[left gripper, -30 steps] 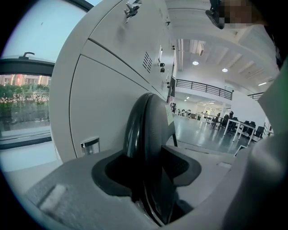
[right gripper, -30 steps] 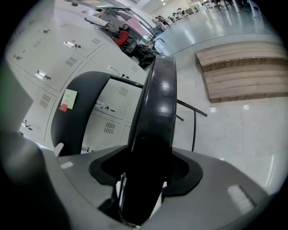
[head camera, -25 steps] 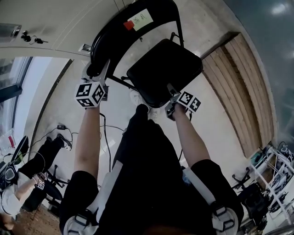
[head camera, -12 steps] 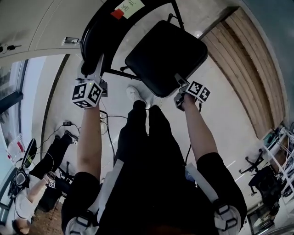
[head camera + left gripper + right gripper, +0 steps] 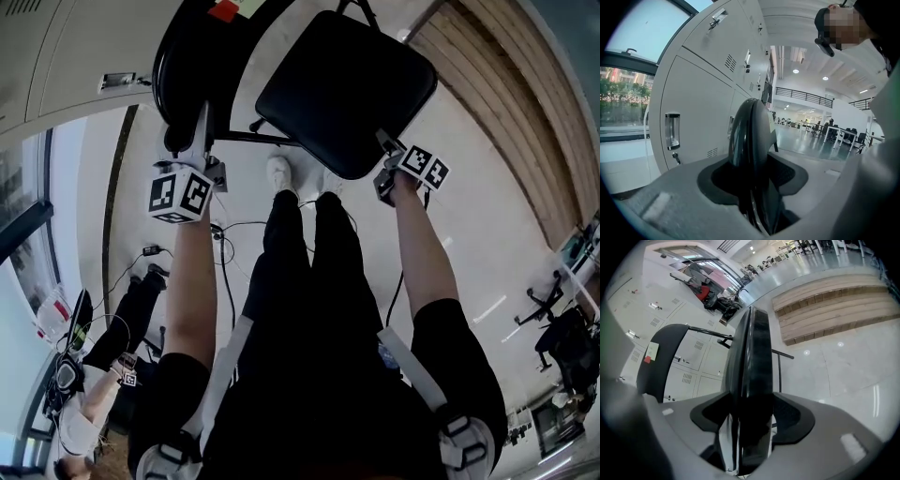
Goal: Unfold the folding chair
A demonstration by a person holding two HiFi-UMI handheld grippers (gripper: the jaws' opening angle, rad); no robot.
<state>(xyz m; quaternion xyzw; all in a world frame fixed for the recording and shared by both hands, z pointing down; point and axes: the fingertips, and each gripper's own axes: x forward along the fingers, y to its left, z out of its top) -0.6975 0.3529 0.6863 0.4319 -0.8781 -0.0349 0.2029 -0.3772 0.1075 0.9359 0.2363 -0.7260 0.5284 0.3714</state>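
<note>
Swung seat (image 5: 342, 84) off back (image 5: 169, 75), upper frame: nearly unfolded. Tightening left gripper (image 5: 199, 131) on back, widening right gripper (image 5: 382, 141) clasped on seat

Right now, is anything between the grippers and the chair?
Nothing visible. The left gripper grips the backrest, its jaws just closing further; the right gripper holds the seat edge, its jaws just opening wider.
</note>
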